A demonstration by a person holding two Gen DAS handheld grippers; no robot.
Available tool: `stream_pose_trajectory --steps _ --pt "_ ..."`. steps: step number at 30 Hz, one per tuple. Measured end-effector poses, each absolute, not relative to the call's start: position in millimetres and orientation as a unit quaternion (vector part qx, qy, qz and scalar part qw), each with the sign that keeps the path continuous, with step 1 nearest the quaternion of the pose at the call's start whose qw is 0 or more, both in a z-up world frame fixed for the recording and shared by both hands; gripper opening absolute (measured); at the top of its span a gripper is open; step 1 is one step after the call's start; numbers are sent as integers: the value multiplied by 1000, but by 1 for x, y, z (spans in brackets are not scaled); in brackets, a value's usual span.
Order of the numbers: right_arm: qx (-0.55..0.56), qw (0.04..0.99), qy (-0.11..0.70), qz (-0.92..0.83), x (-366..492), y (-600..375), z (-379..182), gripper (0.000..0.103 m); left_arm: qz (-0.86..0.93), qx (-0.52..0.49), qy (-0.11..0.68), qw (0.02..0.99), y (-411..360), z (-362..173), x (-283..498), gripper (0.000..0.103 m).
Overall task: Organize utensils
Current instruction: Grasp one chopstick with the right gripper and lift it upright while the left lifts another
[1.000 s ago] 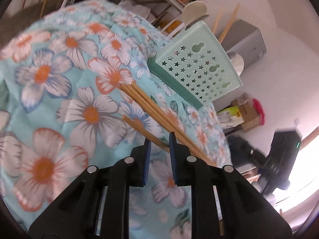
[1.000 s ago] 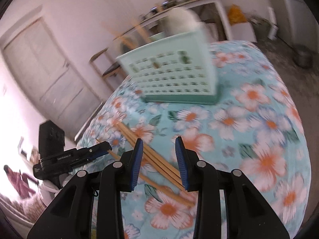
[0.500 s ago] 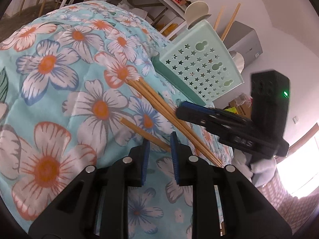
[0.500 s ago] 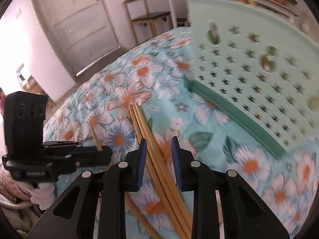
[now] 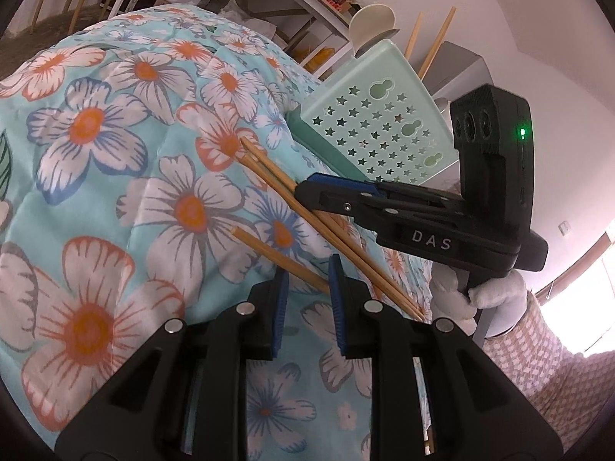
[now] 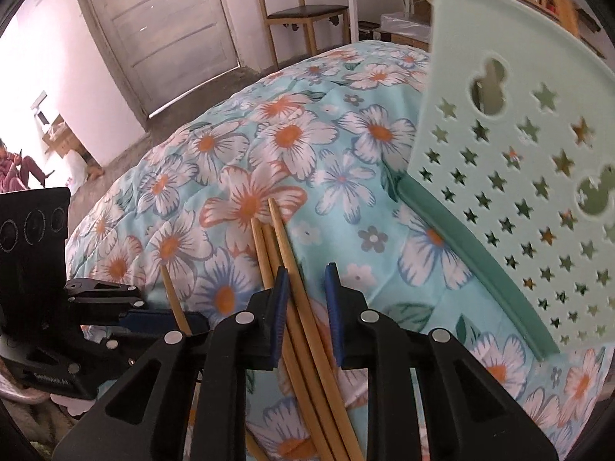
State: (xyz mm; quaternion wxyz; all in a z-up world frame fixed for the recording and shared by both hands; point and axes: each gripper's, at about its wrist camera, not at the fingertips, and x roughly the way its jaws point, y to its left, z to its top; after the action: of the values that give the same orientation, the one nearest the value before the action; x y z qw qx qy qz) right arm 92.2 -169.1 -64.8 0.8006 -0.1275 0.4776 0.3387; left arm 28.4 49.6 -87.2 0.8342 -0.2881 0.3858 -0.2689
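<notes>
Three wooden chopsticks (image 5: pixel 276 184) lie bundled on the floral cloth (image 5: pixel 115 153), and a single chopstick (image 5: pixel 269 249) lies apart nearer me. My left gripper (image 5: pixel 307 280) hovers over the single stick's near end, jaws apart, the stick running between them untouched. My right gripper (image 6: pixel 306 280) points down over the bundle (image 6: pixel 269 246). Its jaws are closing with one stick between the pads, which do not press on it. From the left wrist view the right gripper (image 5: pixel 307 188) reaches in from the right. A mint-green star-perforated holder (image 6: pixel 519 192) stands just behind.
The holder (image 5: pixel 369 115) has two chopsticks (image 5: pixel 434 46) and a pale spoon (image 5: pixel 371 25) standing in it. A white-gloved hand (image 5: pixel 461 299) grips the right tool. A wooden chair (image 6: pixel 303 11), a door (image 6: pixel 165 30) and a seated person (image 6: pixel 15 165) are beyond the cloth.
The right gripper swung in from the side, rolled, and came down over the three-stick bundle with its jaws narrowing. The left gripper stayed over the single chopstick.
</notes>
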Motion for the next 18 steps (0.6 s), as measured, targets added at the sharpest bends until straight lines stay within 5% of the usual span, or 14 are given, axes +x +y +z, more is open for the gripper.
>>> stream_pose_trajectory --steps 18 --pt "-75 782 503 362 123 -141 -79 16 -269 -288 385 834 50 -87 28 21"
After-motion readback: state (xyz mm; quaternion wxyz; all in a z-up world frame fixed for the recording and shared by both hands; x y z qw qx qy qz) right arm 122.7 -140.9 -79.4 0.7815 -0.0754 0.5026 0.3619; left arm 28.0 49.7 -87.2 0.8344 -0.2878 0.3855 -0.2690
